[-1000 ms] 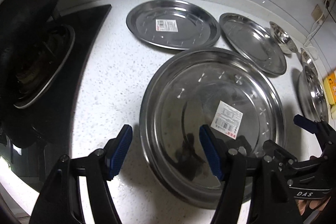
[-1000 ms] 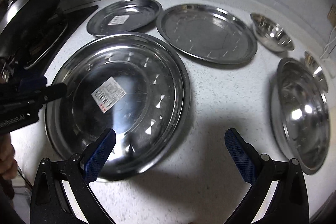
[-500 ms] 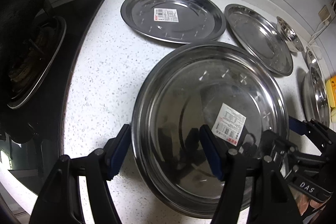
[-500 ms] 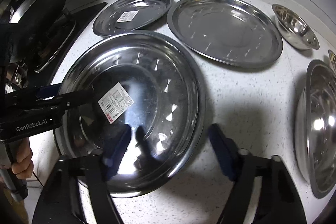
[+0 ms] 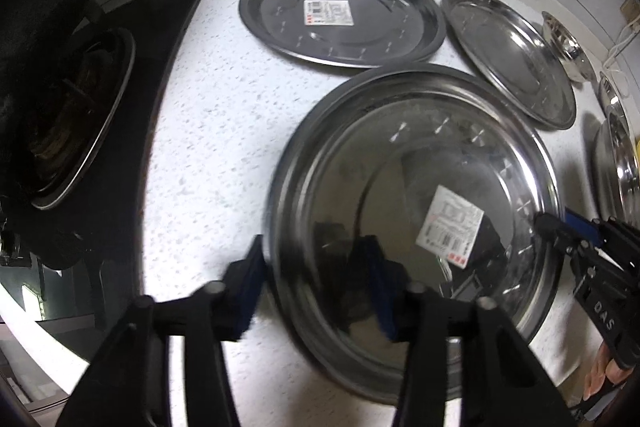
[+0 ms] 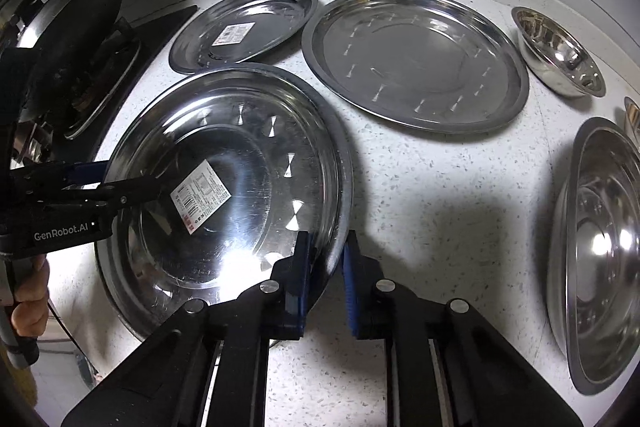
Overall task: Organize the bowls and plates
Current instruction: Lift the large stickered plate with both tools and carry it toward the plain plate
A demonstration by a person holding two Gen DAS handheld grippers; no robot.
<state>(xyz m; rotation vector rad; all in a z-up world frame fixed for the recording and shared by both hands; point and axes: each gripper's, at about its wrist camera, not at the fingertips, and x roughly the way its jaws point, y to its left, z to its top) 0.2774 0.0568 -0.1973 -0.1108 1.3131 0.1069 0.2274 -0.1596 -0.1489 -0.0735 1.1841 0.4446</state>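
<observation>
My right gripper [image 6: 324, 267] clamps the big plate's [image 6: 224, 187] near rim on the worktop [image 6: 420, 187]; my left gripper [image 5: 316, 283] is closing (rim between, unpinched). Lifting now could tilt it loose.

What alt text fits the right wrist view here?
The right gripper is shut on the near rim of a large steel plate bearing a barcode sticker, while the left gripper closes over its far rim. Two more plates and bowls lie on the speckled counter.
</observation>
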